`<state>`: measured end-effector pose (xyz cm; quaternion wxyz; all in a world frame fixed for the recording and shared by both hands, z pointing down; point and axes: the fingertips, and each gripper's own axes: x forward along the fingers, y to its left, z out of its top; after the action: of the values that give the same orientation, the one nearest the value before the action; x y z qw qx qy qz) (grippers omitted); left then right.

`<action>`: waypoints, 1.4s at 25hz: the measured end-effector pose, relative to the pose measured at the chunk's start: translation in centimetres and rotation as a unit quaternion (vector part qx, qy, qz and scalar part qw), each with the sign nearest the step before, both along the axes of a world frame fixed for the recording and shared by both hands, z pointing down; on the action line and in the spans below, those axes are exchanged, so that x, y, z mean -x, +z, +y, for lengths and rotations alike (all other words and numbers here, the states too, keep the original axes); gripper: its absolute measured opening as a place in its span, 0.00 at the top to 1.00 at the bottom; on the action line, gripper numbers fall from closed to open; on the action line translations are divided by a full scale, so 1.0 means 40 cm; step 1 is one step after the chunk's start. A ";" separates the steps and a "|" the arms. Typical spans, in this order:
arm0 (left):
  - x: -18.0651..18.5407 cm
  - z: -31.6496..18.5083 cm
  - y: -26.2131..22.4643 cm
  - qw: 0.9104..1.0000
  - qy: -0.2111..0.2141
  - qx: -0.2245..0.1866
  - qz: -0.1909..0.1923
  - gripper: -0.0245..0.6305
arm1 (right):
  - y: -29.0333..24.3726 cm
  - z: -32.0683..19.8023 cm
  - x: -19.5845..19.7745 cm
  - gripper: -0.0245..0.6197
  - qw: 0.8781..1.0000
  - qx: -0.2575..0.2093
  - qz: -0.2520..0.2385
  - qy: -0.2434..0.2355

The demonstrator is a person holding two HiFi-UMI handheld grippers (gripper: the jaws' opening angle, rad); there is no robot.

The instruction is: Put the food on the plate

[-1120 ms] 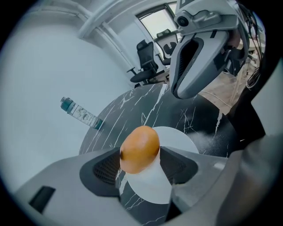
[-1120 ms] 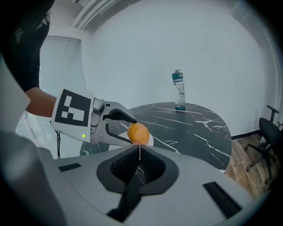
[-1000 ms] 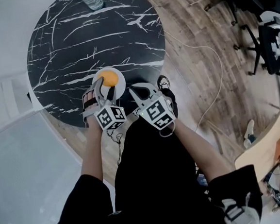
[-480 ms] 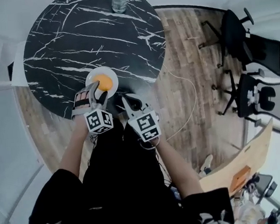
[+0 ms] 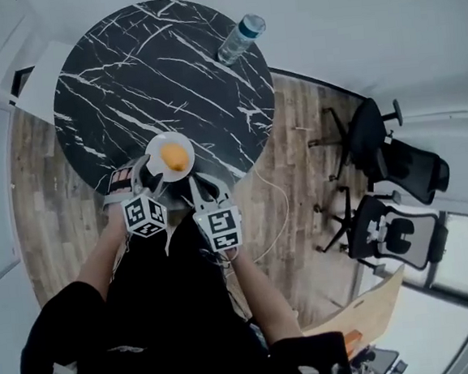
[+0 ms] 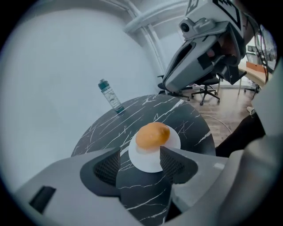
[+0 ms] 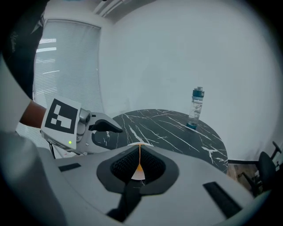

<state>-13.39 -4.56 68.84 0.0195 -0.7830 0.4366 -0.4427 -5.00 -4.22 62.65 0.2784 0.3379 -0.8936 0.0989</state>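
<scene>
Moved since a second ago: both tongs, drawn back from the plate (image 5: 156,146) toward the person. The left pair then reached alongside the food; now its tips stop at the plate's near rim. The head view has also risen and turned, so the whole tabletop shows. Food and plate are unchanged relative to each other.

1. Left tongs (image 5: 145,176): just short of the plate's near rim, jaws spread wide, nothing between the pads. The plate lies beyond them, apparently untouched.
2. Right tongs (image 5: 202,190): on the plate's near side, just right of the left pair, jaws pressed fully together, nothing held.
3. Food (image 5: 174,155): one rounded orange piece, resting on the plate at about its middle, free of both tongs.
4. Plate: white, round, on the edge of the tabletop nearest the person.
5. Tabletop (image 5: 159,75): round, black with white veining, stretching away beyond the plate.
6. Bottle (image 5: 241,37): clear plastic, upright, at the rim opposite the plate.
7. Office chairs (image 5: 383,169): well apart from the plate, off to the right on the wooden floor (image 5: 42,182).

Assessment: food delivered and released, tongs retired; the task looks complete, with nothing left to place.
</scene>
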 end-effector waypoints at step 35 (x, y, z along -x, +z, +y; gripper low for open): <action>0.272 0.030 -0.689 0.896 -0.197 -0.198 0.345 0.96 | -0.653 -0.041 0.137 0.97 0.961 -0.235 -0.141 0.029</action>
<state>-24.27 -3.36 41.28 -0.0653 -0.7645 0.6398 -0.0441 -10.49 -5.88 36.53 0.0598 0.4027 -0.9115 -0.0590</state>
